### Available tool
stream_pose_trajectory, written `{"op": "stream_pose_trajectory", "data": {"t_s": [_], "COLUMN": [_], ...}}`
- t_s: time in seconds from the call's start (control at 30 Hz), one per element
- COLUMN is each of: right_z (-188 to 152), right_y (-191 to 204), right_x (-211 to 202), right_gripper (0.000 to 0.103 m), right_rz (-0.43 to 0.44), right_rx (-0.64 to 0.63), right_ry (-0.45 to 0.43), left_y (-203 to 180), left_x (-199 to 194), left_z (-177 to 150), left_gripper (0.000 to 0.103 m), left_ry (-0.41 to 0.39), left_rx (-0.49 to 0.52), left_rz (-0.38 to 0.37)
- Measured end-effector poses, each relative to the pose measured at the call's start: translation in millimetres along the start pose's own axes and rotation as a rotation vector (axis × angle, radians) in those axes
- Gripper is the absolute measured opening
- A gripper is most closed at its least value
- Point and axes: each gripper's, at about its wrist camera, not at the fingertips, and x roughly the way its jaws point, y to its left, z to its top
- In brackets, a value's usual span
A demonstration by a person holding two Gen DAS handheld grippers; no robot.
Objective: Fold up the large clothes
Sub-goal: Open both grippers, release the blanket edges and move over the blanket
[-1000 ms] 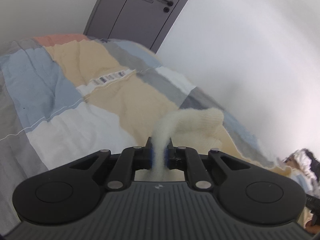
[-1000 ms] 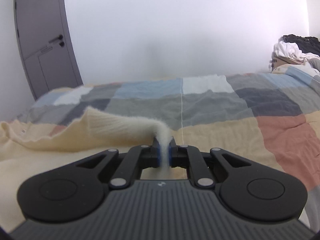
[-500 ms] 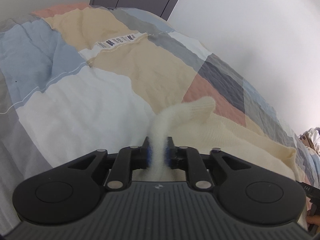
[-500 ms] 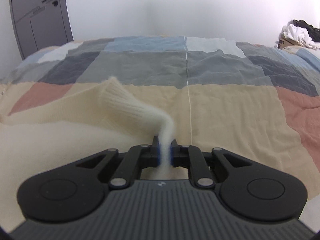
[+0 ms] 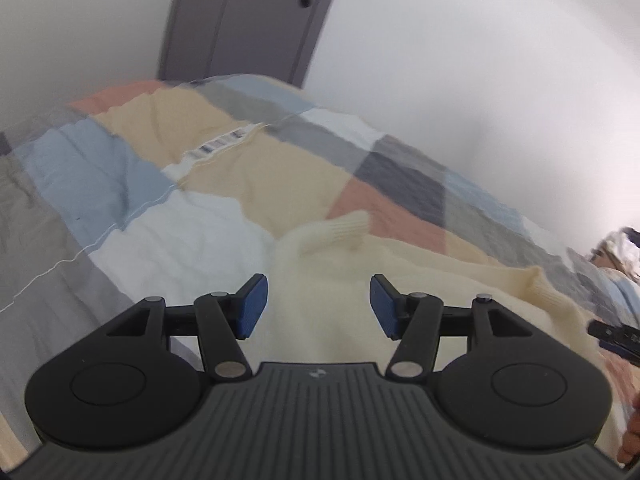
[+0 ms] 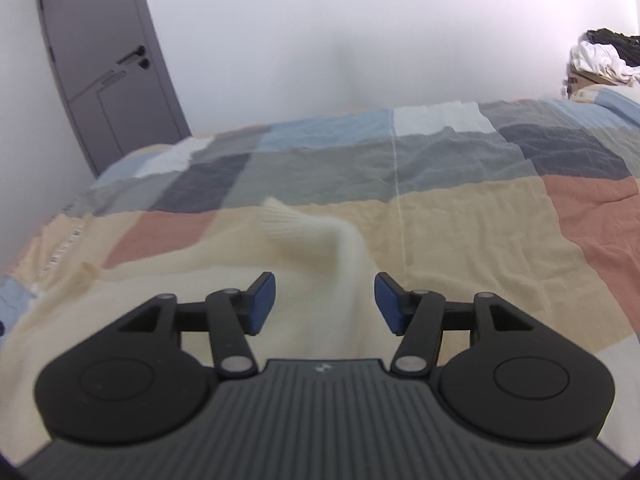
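A: Where's the sweater rn?

B: Cream knit sweater (image 5: pixel 360 304) lies flat on the patchwork bedspread (image 5: pixel 160 216), right under & ahead of both my tongs. Left view: one ribbed cuff (image 5: pixel 340 230) sits at 12 o'clock from my left gripper (image 5: pixel 318 306). Right view: the other sleeve end (image 6: pixel 304 232) flops at about 11 o'clock from my right gripper (image 6: pixel 324 306).

A: Tongs holding anything?

B: No. Both have just been opening, and both stand approx. half wide. Blue pads (image 5: pixel 252 306) are clear of the knit on the left; on the right the sleeve droops between the jaws, pads not pressing it.

A: How'll it handle?

B: Soft, fuzzy, limp & light, I reckon. No stiffness, so it sags wherever it's unsupported, and it probably stretches if tugged. Not slippery; the pads should bite well.

A: Where to grab next?

B: Imo at the ribbed edges: cuffs, hem or shoulder seams. They're denser, so less stretch. Pinch both layers, lift both sides evenly.
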Motion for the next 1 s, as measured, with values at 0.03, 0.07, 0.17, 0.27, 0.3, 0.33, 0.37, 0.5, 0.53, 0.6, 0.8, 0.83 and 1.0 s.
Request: {"op": "stream_pose_trajectory", "data": {"t_s": [0.03, 0.07, 0.17, 0.27, 0.3, 0.33, 0.37, 0.5, 0.53, 0.6, 0.8, 0.83, 1.0], "right_z": [-0.3, -0.8, -3.8, -11.4, -15.1, -19.6, -24.5, -39.5, -41.3, -44.2, -57.3, -59.6, -66.8], "right_y": [6.0, 13.1, 31.1, 44.5, 48.1, 51.8, 54.5, 56.9, 56.7, 57.8, 66.0, 67.4, 71.2], "right_x": [-6.8, -14.6, -35.3, -51.4, -55.0, -58.7, -61.7, -67.3, -65.7, -58.8, -25.2, -18.7, 1.9], "right_gripper": [0.057, 0.057, 0.057, 0.057, 0.057, 0.056, 0.056, 0.056, 0.056, 0.056, 0.056, 0.056, 0.058], "right_rz": [0.016, 0.029, 0.078, 0.144, 0.159, 0.171, 0.177, 0.177, 0.178, 0.184, 0.184, 0.177, 0.167], "right_rx": [-0.023, -0.047, -0.094, -0.099, -0.101, -0.109, -0.122, -0.137, -0.133, -0.129, -0.178, -0.188, -0.197], "right_ry": [-0.005, -0.014, -0.038, -0.026, -0.014, -0.002, 0.010, 0.062, 0.072, 0.089, 0.142, 0.148, 0.165], "left_y": [-4.8, -9.6, -27.0, -43.8, -48.5, -52.9, -55.8, -60.3, -60.5, -63.0, -58.6, -58.8, -54.6], "left_x": [-6.5, -12.6, -29.4, -40.8, -43.5, -46.2, -48.2, -48.6, -45.4, -36.9, 10.4, 16.1, 29.0], "left_z": [-2.6, -5.2, -15.1, -26.0, -29.5, -33.3, -37.1, -49.0, -50.8, -54.1, -63.1, -64.4, -69.5], "left_gripper": [0.063, 0.063, 0.063, 0.063, 0.063, 0.063, 0.063, 0.063, 0.063, 0.063, 0.063, 0.063, 0.063], "left_ry": [-0.004, -0.004, -0.006, 0.006, 0.012, 0.014, 0.019, 0.049, 0.060, 0.067, 0.134, 0.139, 0.144], "left_rx": [0.009, 0.017, 0.071, 0.125, 0.146, 0.172, 0.196, 0.226, 0.229, 0.248, 0.262, 0.265, 0.260], "left_rz": [-0.014, -0.029, -0.069, -0.097, -0.107, -0.111, -0.106, -0.111, -0.117, -0.122, -0.081, -0.079, -0.085]}}
